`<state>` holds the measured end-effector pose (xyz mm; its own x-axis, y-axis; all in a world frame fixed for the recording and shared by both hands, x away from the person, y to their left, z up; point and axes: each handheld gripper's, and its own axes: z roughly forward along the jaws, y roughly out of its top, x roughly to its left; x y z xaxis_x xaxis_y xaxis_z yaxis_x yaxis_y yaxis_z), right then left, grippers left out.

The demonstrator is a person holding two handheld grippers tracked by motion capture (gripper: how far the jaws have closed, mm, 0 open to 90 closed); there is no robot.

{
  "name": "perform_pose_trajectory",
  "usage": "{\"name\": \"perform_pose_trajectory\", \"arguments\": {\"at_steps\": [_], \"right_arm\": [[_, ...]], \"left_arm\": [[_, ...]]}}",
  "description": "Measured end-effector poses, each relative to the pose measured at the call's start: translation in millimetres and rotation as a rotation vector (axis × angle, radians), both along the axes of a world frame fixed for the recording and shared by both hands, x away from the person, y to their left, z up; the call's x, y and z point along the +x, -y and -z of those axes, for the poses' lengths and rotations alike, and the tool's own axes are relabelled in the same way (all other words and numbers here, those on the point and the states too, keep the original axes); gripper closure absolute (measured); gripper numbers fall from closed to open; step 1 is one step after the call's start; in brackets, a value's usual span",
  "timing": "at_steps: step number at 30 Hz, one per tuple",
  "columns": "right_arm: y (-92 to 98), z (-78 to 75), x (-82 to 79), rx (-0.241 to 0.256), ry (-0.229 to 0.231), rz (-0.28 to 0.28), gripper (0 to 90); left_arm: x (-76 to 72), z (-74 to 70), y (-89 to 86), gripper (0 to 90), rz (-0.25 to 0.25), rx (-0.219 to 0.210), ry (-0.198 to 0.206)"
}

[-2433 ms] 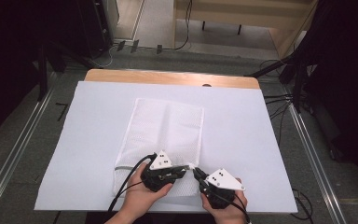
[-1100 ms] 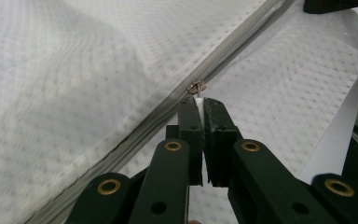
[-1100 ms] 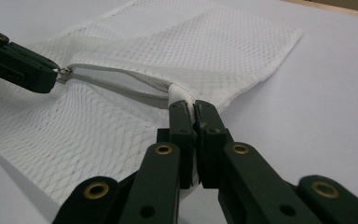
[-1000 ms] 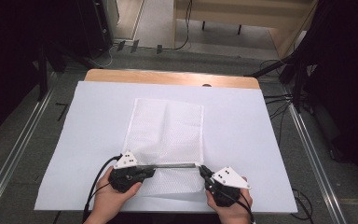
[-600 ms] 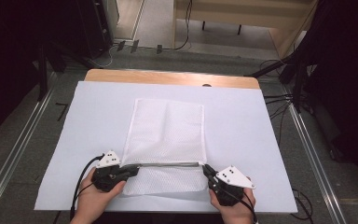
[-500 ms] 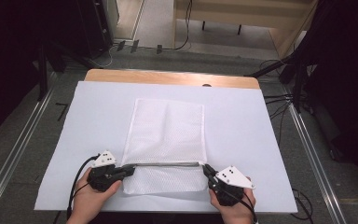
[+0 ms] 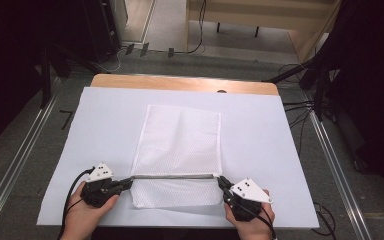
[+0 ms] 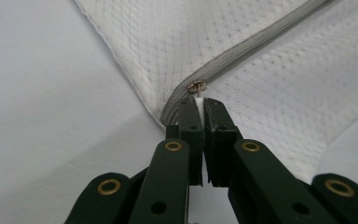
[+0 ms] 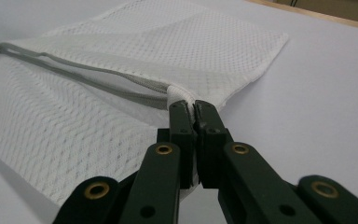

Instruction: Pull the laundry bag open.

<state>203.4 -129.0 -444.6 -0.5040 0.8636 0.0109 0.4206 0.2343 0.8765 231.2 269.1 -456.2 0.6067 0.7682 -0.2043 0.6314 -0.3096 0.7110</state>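
You hold the white mesh bag (image 7: pixel 180 145) flat on the white sheet (image 7: pixel 105 115) that covers the table (image 7: pixel 180 82). In the high view the bag lies at the middle of the sheet, its far edge toward the wooden strip of the table and its near part between your two hands. A grey zipper (image 7: pixel 172 176) runs straight across the bag near its near end, from one gripper to the other.

Your left gripper (image 7: pixel 122 183) sits at the left end of the zipper. In the left gripper view its jaws are closed to a narrow gap on the white pull tab (image 8: pixel 199 105), and the small metal slider (image 8: pixel 196 87) lies just beyond the jaw tips, at the bag's left edge where the zipper tape bends.

Your right gripper (image 7: pixel 223 182) sits at the right end of the zipper. In the right gripper view its jaws are pressed together on the bag's fabric corner (image 9: pixel 182 95), where the zipper tape ends. The zipper appears closed along its visible length.

Both hands rest on the sheet near its near edge, well apart, with the zipper line taut between them.
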Motion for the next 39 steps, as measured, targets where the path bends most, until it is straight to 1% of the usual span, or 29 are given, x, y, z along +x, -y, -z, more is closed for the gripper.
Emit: {"name": "perform_pose_trajectory", "arguments": {"at_steps": [1,2,3,4,5,6,7,8,9,11,12,13,14,15,16,17,18,19,20,21,23,24,27,30,31,34,39], "right_arm": [[-0.2,0.1,-0.2,-0.003,-0.001,0.001,88.3],[-0.3,0.2,0.1,-0.001,-0.001,0.001,88.3],[-0.8,0.1,0.2,0.003,-0.003,0.004,88.4],[-1.3,0.0,0.1,0.001,-0.001,0.008,88.3],[-1.2,-0.3,0.1,-0.001,0.002,0.008,88.3],[-0.4,-0.4,0.2,0.004,0.004,0.001,88.3],[0.2,-0.3,0.2,0.008,0.007,-0.005,88.3],[0.6,-0.3,0.2,0.009,0.006,-0.005,88.3],[1.0,-0.1,0.2,0.013,0.002,-0.005,88.3],[1.0,0.3,0.5,0.017,0.001,-0.005,88.3],[1.0,0.5,0.6,0.016,-0.001,-0.007,88.3],[1.0,0.8,0.8,0.016,-0.003,-0.009,88.2],[1.1,1.1,0.9,0.016,-0.004,-0.009,88.1],[1.3,1.6,1.0,0.020,-0.003,-0.011,88.0],[1.6,1.7,0.9,0.023,-0.005,-0.012,87.6],[2.4,1.9,0.8,0.035,-0.004,-0.013,85.1],[2.5,1.8,0.4,0.045,-0.003,-0.010,79.1],[2.8,1.7,0.5,0.053,0.002,-0.009,66.2],[2.8,1.6,1.2,0.057,0.005,-0.013,56.8],[3.0,1.7,1.6,0.059,0.003,-0.016,50.6],[3.4,2.0,2.5,0.059,-0.004,-0.009,42.0],[3.8,2.1,2.6,0.063,-0.010,-0.009,40.0],[7.9,2.2,3.4,0.071,-0.010,-0.007,37.6],[11.6,2.2,4.0,0.072,-0.008,0.001,37.2],[17.0,2.1,4.9,0.081,-0.009,0.013,36.2],[25.9,1.3,6.2,0.089,-0.005,0.031,35.7],[44.5,0.6,8.4,0.115,0.002,0.064,35.1]], "left_arm": [[0.0,-0.2,-2.0,87.6,0.000,-0.017,0.000],[0.4,-0.5,-5.0,87.5,0.000,-0.045,0.007],[0.6,-0.8,-6.8,86.3,0.002,-0.063,0.017],[0.0,-2.7,-8.5,82.5,-0.014,-0.070,0.046],[-0.7,-5.1,-9.3,71.3,-0.032,-0.071,0.083],[-1.5,-8.0,-10.2,60.9,-0.049,-0.082,0.112],[-1.8,-10.0,-10.8,50.8,-0.058,-0.098,0.127],[-2.6,-12.8,-11.8,43.2,-0.071,-0.121,0.154],[-3.5,-14.3,-12.3,35.4,-0.078,-0.127,0.172],[-4.3,-14.9,-12.1,24.6,-0.089,-0.123,0.199],[-4.3,-15.0,-12.1,19.7,-0.093,-0.116,0.204],[-4.4,-15.1,-12.3,15.5,-0.095,-0.117,0.210],[-4.7,-15.5,-12.6,13.4,-0.098,-0.127,0.215],[-5.0,-16.2,-13.5,13.3,-0.094,-0.129,0.219],[-6.2,-16.9,-13.9,12.4,-0.093,-0.130,0.235],[-6.9,-17.4,-14.3,10.5,-0.096,-0.131,0.242],[-7.3,-17.9,-15.6,9.9,-0.094,-0.136,0.252],[-7.2,-17.9,-16.7,9.9,-0.095,-0.144,0.252],[-7.1,-17.8,-17.4,9.8,-0.099,-0.146,0.250],[-6.8,-17.6,-18.2,9.8,-0.101,-0.148,0.248],[-6.2,-17.3,-20.4,9.8,-0.103,-0.143,0.247],[-6.2,-17.0,-21.4,9.8,-0.104,-0.144,0.249],[-5.6,-16.7,-25.3,9.8,-0.116,-0.147,0.244],[-4.5,-16.0,-28.4,9.8,-0.128,-0.142,0.244],[-3.7,-15.5,-31.2,9.8,-0.140,-0.134,0.242],[-2.6,-15.5,-36.3,9.8,-0.155,-0.134,0.241],[-2.5,-16.6,-44.6,9.8,-0.169,-0.148,0.247]]}}
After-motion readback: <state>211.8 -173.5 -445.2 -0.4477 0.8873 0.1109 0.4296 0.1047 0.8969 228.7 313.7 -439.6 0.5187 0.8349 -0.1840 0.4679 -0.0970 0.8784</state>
